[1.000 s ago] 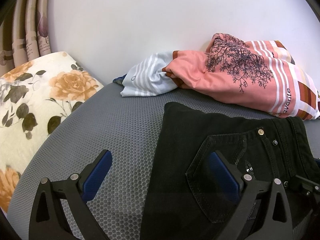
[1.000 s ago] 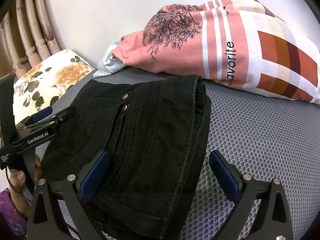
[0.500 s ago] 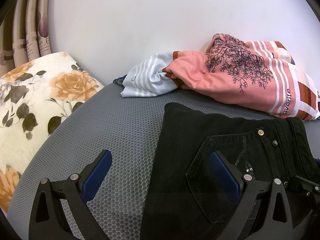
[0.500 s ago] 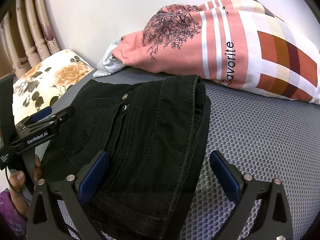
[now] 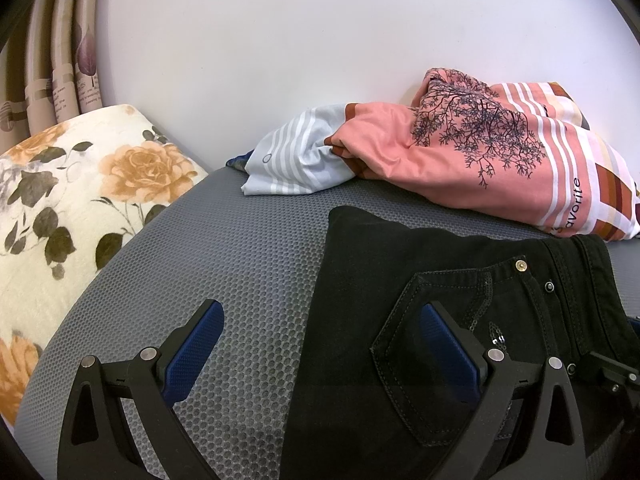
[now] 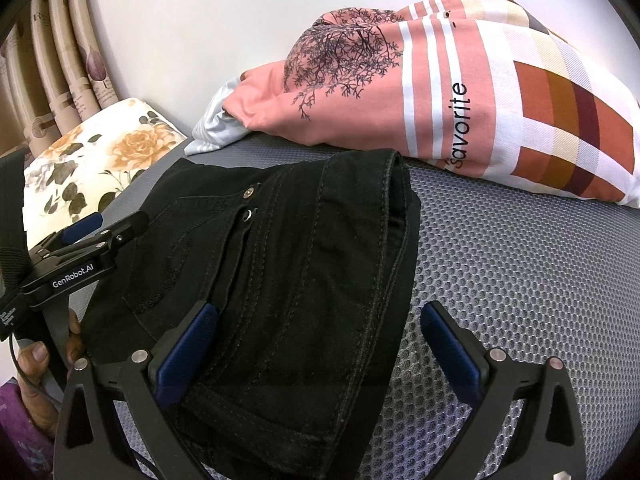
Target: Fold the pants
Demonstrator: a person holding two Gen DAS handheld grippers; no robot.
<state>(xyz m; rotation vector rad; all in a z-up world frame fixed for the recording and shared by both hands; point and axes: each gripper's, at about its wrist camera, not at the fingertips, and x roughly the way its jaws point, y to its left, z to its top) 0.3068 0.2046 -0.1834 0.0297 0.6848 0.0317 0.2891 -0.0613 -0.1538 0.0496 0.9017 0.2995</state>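
Black pants (image 5: 420, 280) lie folded in a thick bundle on the grey mesh surface (image 5: 240, 272). My left gripper (image 5: 320, 344) is open, straddling the bundle's left edge with nothing pinched. In the right wrist view the same pants (image 6: 288, 272) fill the middle, waistband and rivets facing up. My right gripper (image 6: 316, 348) is open over the bundle's near right edge, its blue pads apart. The left gripper (image 6: 84, 236) shows at the left of that view, held by a hand (image 6: 36, 356).
A pink striped cloth heap (image 5: 480, 164) with a pale striped cloth (image 5: 296, 164) lies against the white wall behind the pants. A floral pillow (image 5: 68, 200) and curtain folds (image 5: 60, 64) stand at the left. Grey mesh (image 6: 520, 264) extends to the right.
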